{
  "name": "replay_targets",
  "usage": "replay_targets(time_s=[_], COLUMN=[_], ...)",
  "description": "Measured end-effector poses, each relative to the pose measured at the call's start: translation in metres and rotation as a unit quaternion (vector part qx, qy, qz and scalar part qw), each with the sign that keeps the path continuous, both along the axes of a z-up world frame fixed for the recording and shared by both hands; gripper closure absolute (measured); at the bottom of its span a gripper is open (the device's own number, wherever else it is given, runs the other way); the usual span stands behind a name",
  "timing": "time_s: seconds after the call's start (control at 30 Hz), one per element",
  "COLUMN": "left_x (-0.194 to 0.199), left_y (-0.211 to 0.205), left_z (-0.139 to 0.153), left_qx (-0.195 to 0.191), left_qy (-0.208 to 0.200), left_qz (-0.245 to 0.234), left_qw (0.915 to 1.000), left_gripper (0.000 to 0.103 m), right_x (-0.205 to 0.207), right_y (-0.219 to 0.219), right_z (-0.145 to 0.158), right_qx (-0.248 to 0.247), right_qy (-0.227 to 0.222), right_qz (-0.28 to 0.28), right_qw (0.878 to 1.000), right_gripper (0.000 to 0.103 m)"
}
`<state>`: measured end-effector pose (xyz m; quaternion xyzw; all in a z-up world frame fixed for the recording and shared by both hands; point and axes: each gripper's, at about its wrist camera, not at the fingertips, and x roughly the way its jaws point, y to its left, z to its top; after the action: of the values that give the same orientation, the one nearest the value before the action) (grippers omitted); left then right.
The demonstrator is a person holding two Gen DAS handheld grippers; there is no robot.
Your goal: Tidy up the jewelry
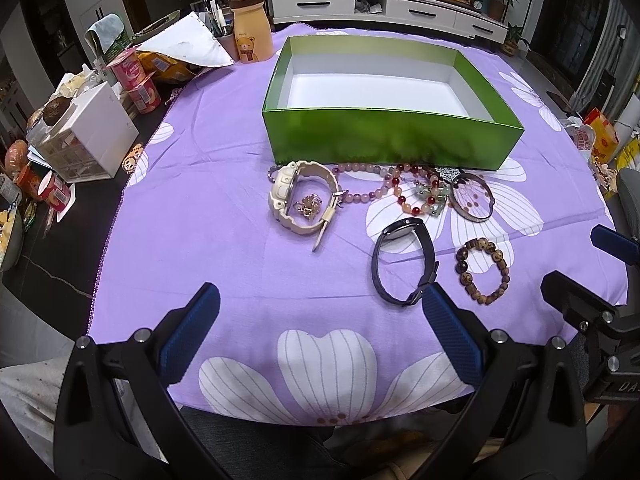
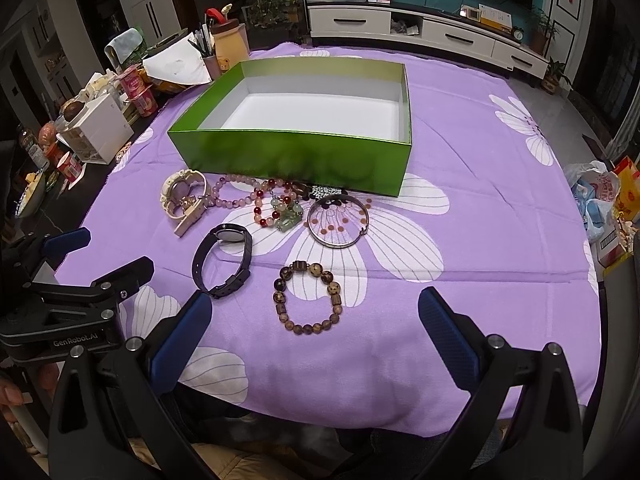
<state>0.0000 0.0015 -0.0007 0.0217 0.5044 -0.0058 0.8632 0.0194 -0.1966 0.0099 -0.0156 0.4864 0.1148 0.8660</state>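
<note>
An empty green box [image 1: 384, 136] with a white inside stands on the purple flowered cloth [image 1: 224, 240]; it also shows in the right wrist view [image 2: 296, 160]. In front of it lie a cream watch [image 1: 298, 200], pink and red bead bracelets [image 1: 396, 190], a metal bangle [image 1: 472, 198], a black watch [image 1: 404, 264] and a brown bead bracelet [image 1: 482, 272]. My left gripper [image 1: 320, 312] is open and empty, near the table's front edge. My right gripper [image 2: 316, 320] is open and empty, just short of the brown bead bracelet [image 2: 308, 298] and black watch [image 2: 222, 260].
Clutter lines the table's left side: a white drawer unit [image 1: 88, 136], red cups [image 1: 132, 72], a bear bottle [image 1: 250, 34] and papers [image 1: 188, 46]. Bags [image 2: 600, 200] sit off the right edge. A TV cabinet [image 1: 400, 6] stands behind.
</note>
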Motion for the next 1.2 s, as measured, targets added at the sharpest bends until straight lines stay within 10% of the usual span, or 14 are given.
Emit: replay_targets(time_s=[1.2], left_x=[-0.0001], left_y=[-0.0006], left_z=[-0.0002], left_qx=[0.0], left_qy=[0.0], left_qz=[0.001], left_qw=[1.0], left_gripper=[0.002], right_x=[-0.0016], right_y=[-0.0007], right_z=[0.002], right_qx=[0.0], right_qy=[-0.001], right_qz=[0.0], right_qw=[1.0], right_gripper=[0.001])
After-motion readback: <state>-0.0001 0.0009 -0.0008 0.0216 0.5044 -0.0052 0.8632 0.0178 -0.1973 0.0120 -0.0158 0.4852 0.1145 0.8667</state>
